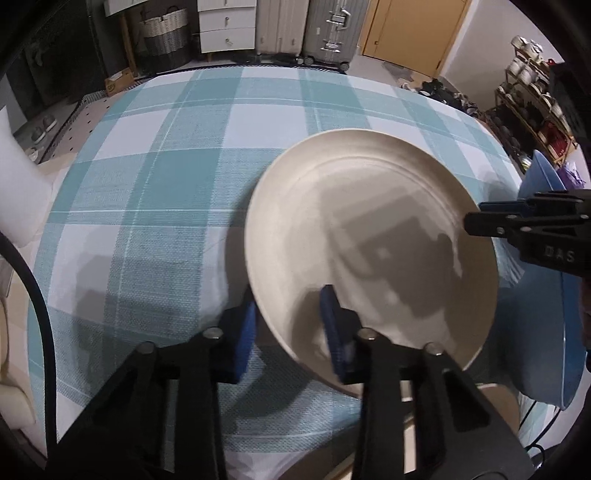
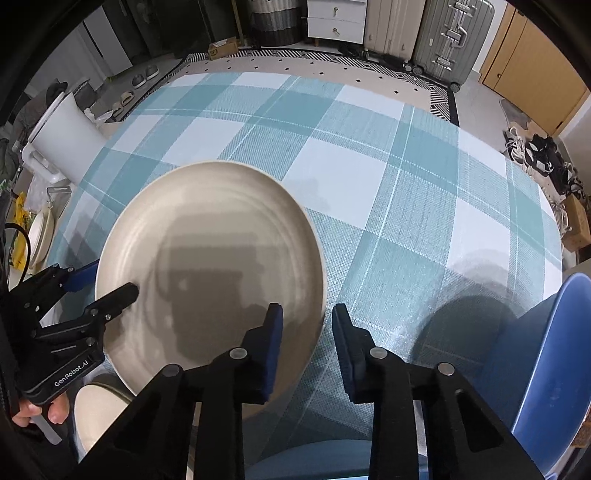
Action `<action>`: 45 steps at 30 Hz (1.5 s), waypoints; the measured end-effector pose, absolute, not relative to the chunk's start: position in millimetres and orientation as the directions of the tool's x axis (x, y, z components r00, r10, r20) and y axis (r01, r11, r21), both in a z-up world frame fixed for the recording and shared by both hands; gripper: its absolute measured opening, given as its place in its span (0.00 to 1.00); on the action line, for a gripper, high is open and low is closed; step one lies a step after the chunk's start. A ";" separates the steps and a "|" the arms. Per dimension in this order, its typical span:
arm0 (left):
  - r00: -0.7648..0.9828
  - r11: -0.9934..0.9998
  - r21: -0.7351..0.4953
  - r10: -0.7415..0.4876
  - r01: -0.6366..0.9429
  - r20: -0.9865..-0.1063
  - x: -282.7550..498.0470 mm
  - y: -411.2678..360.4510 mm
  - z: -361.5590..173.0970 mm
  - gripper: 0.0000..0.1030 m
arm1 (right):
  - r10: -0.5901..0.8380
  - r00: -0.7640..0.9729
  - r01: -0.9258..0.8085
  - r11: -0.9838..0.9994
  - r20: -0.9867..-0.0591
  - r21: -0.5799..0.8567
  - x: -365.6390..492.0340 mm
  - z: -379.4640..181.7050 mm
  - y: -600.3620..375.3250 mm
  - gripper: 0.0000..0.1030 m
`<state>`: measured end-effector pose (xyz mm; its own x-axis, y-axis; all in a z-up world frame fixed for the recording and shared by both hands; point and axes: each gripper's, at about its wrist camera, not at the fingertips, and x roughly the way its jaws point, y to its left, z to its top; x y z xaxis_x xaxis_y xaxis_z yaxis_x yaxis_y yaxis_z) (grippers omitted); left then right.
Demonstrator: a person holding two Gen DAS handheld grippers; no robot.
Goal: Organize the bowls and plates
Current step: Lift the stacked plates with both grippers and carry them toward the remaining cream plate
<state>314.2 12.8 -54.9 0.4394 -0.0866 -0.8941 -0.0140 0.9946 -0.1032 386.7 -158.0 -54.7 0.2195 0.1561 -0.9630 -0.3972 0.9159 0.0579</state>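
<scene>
A cream plate [image 1: 369,243] lies tilted above the tabletop [image 1: 166,166], which wears a teal-and-white checked cloth; in the right wrist view the same plate [image 2: 210,258] sits toward the lower left, with shadows of the tools across its middle. The left tongs [image 1: 291,328] straddle the near rim of the plate, one blue pad under the edge and the other on the inner face, and appear to pinch it, though the contact itself is partly hidden. The right tongs [image 2: 306,347] straddle the opposite rim, one blue pad over the inside of the plate and the other outside it over the cloth; a gap shows between the pads, so I cannot tell whether they press on the rim. From the left wrist view the right tongs [image 1: 476,218] reach in from the right edge to that rim. A blue bowl [image 2: 554,369] stands just beside the plate on the right. A second cream dish [image 2: 96,410] shows partly below the plate. A person's fingers [image 2: 40,413] grip the left tool's handle. Beyond the tabletop stand suitcases [image 1: 325,29] and a white drawer unit [image 1: 227,26].
</scene>
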 end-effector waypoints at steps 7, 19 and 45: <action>0.456 0.996 -0.092 -0.077 -0.010 -0.886 310.0 11.6 -53.5 0.24 | 0.139 0.250 -0.396 0.918 -0.958 0.030 386.1 -53.4 -157.7 0.17; 0.463 0.995 -0.103 -0.098 0.015 -0.881 308.9 6.0 -44.9 0.18 | 0.180 0.278 -0.418 0.907 -0.943 0.050 381.2 -39.9 -152.9 0.14; 0.448 0.989 -0.145 -0.121 -0.021 -0.886 311.6 11.6 -52.1 0.18 | 0.174 0.258 -0.347 0.935 -0.950 0.077 391.6 -54.0 -172.2 0.19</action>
<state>311.6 11.6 -52.1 0.4482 -0.1205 -0.8858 -0.0211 0.9892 -0.1453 391.6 -172.2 -54.0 0.2581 0.1741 -0.9503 -0.3469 0.9347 0.0771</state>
